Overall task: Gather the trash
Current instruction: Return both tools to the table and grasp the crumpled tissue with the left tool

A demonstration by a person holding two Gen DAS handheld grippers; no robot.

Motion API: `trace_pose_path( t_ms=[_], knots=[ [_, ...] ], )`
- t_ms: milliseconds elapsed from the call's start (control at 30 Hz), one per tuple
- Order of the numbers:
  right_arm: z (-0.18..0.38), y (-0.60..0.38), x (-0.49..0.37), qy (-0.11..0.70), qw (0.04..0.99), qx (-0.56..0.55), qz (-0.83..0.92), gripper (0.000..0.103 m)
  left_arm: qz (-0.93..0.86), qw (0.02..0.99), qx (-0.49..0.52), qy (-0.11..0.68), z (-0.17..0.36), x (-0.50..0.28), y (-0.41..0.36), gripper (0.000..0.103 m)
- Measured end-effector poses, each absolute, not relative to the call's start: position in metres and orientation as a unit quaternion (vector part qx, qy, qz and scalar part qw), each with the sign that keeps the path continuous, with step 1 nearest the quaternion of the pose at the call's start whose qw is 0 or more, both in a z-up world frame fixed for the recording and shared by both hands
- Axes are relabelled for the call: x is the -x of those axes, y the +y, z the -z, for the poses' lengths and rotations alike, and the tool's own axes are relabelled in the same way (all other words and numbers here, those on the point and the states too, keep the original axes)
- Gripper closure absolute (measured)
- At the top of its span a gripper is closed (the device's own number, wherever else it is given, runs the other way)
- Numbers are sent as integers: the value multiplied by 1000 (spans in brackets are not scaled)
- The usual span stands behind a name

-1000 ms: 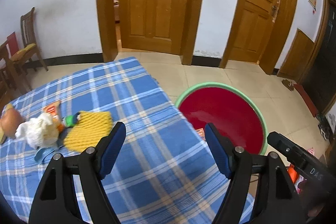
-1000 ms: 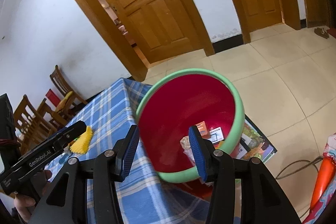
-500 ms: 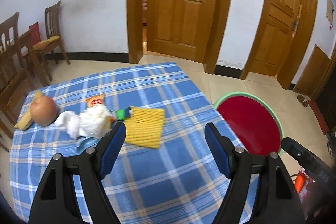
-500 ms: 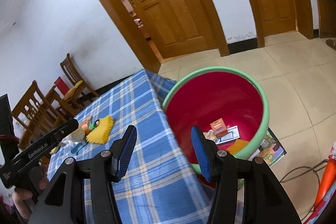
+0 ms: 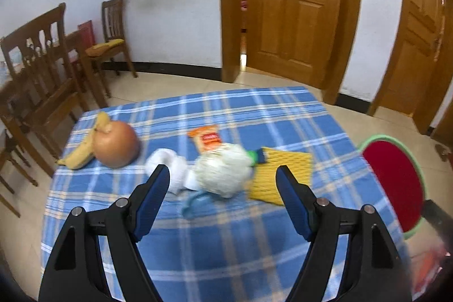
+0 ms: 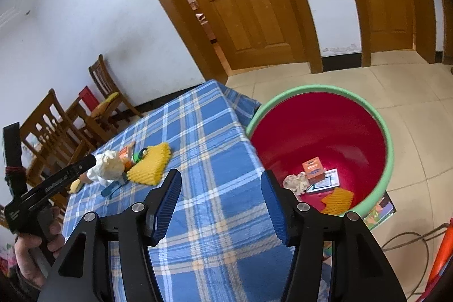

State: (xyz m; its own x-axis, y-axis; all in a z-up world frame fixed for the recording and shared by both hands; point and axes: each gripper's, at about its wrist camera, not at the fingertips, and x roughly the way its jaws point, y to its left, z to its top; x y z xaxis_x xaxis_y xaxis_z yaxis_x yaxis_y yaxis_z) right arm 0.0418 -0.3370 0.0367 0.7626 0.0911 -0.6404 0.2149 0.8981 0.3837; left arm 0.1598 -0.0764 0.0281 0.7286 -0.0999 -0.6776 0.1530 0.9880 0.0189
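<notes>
red bin (image 6: 320, 129), orange carton (image 6: 313, 169), crumpled tissue (image 6: 296, 183), yellow netting (image 6: 338, 199) inside

A home dining room is indicated: panelled wooden doors (image 5: 291, 7) in white plastered walls, beige floor tiles (image 6: 410, 92), dark wooden slat-back chairs (image 5: 42, 70) at far left, a table covered by a blue checked tablecloth (image 5: 215, 231), a red green-rimmed plastic bin (image 6: 320, 143) at right.
</notes>
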Motion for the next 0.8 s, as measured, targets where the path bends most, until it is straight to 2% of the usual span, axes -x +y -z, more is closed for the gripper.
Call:
trace_pose_path(
  t_ms=[500,567,633,700,800],
  knots=[
    [-33,-314,-71,363,909,-204,22,42,67,919,-43,385,5,-194,-78,26],
    [-33,-312,-75,366,908,-203,21,42,64,920,-50,383,8,-196,-78,31],
    [-32,-309,-79,370,907,-201,19,42,66,919,-53,384,11,-197,-78,51],
    [-32,-305,-82,372,907,-197,16,42,79,917,-42,389,12,-198,-75,61],
    [-32,-298,-88,376,907,-188,11,42,82,918,-32,385,10,-195,-69,63]
  ],
)
